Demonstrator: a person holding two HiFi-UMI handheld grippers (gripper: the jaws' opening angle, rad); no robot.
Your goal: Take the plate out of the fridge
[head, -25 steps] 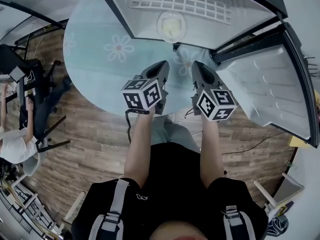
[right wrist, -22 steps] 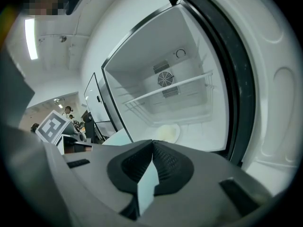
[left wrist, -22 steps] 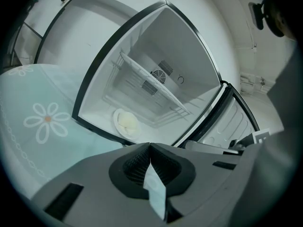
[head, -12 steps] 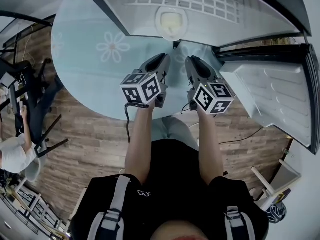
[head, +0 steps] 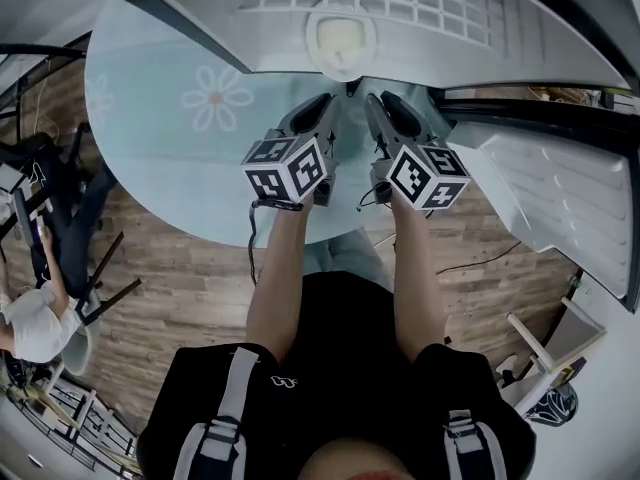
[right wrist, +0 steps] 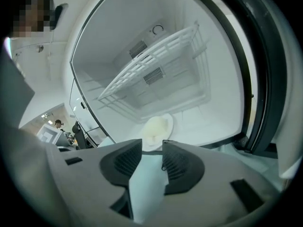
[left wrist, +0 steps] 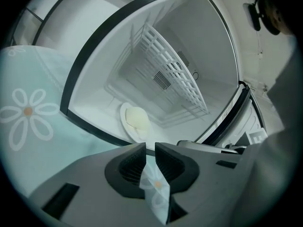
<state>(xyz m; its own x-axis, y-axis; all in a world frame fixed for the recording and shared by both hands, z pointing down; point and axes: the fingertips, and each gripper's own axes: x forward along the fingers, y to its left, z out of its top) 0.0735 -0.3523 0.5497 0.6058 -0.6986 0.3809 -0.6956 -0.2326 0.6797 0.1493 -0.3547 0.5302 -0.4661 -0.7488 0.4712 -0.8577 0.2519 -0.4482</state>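
Note:
A white plate (head: 340, 36) with a pale round lump on it lies on the floor of the open fridge (head: 420, 13), near its front edge. My left gripper (head: 325, 116) and right gripper (head: 378, 114) hover side by side just in front of the opening, short of the plate. In the left gripper view the plate (left wrist: 135, 122) lies beyond the left gripper (left wrist: 150, 148), whose jaws stand apart with nothing between them. In the right gripper view the right gripper (right wrist: 152, 145) points at the plate (right wrist: 156, 129); its jaws are opening and hold nothing.
The fridge stands on a round table under a light blue flowered cloth (head: 210, 93). Its door (head: 545, 183) hangs open at the right. A white wire shelf (left wrist: 175, 77) spans the inside above the plate. A person (head: 30, 318) sits at the far left, beside chairs.
Both grippers have moved forward toward the fridge opening and closer to each other. The plate has not moved.

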